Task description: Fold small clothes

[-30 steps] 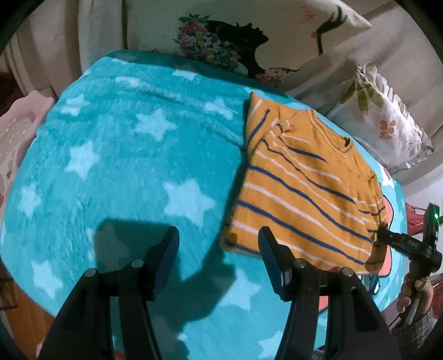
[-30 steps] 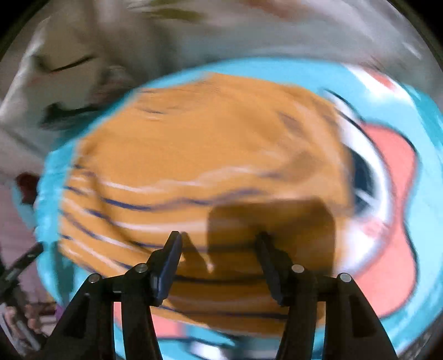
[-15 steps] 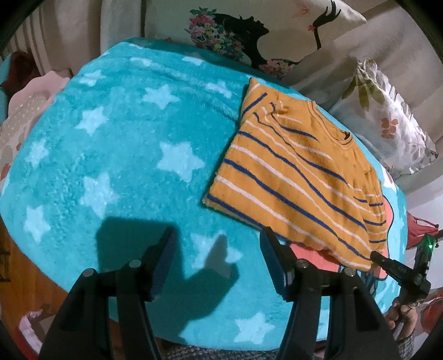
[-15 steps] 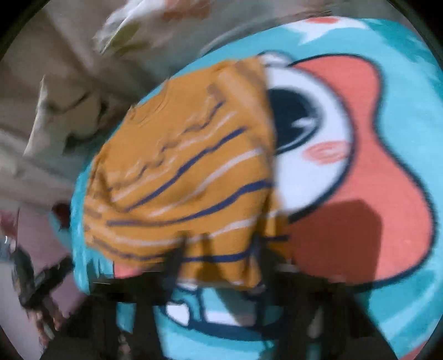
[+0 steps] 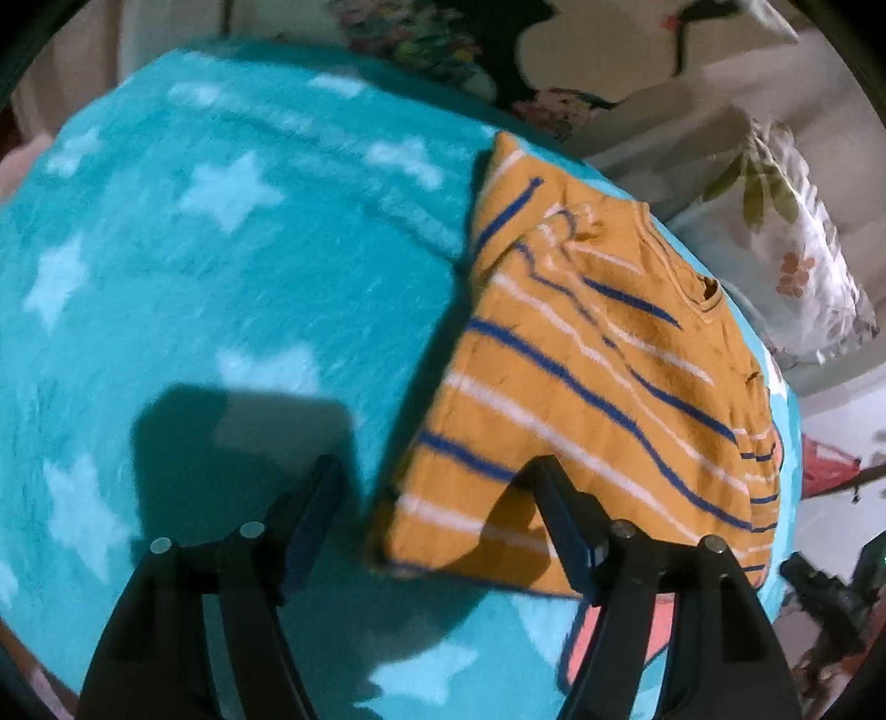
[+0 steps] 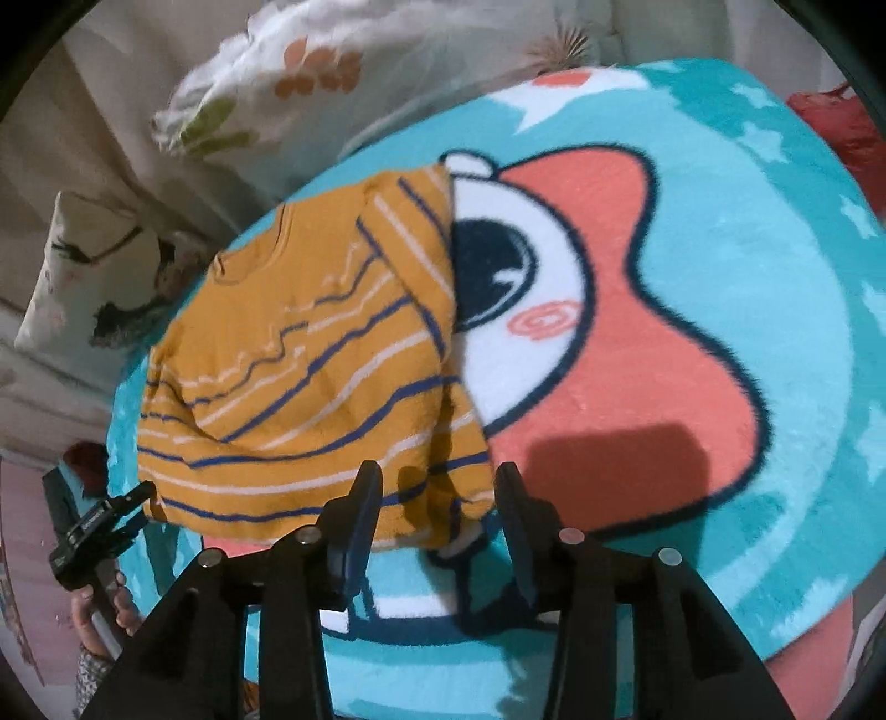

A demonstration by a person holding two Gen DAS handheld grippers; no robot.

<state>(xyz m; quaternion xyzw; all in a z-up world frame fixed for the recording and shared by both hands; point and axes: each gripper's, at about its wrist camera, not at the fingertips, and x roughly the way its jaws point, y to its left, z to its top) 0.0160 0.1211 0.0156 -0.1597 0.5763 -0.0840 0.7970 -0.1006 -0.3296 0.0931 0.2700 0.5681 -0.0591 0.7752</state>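
Observation:
An orange shirt with blue and white stripes (image 5: 598,387) lies on a teal star blanket (image 5: 221,277), its sleeves folded in. My left gripper (image 5: 437,498) is open, hovering over the shirt's near left hem corner. In the right wrist view the shirt (image 6: 310,376) lies left of centre. My right gripper (image 6: 437,498) is open, its jaws straddling the shirt's near right hem corner. The left gripper also shows in the right wrist view (image 6: 105,526), beside the shirt's left hem. Neither gripper holds cloth.
The blanket has a pink and white cartoon figure (image 6: 609,343) right of the shirt. Floral pillows (image 5: 797,260) and a printed pillow (image 5: 554,50) lie behind the blanket. A red item (image 6: 841,127) sits at the far right edge.
My left gripper has moved in closer over the shirt's left hem corner. My right gripper has come in to the right hem corner and the view has steadied.

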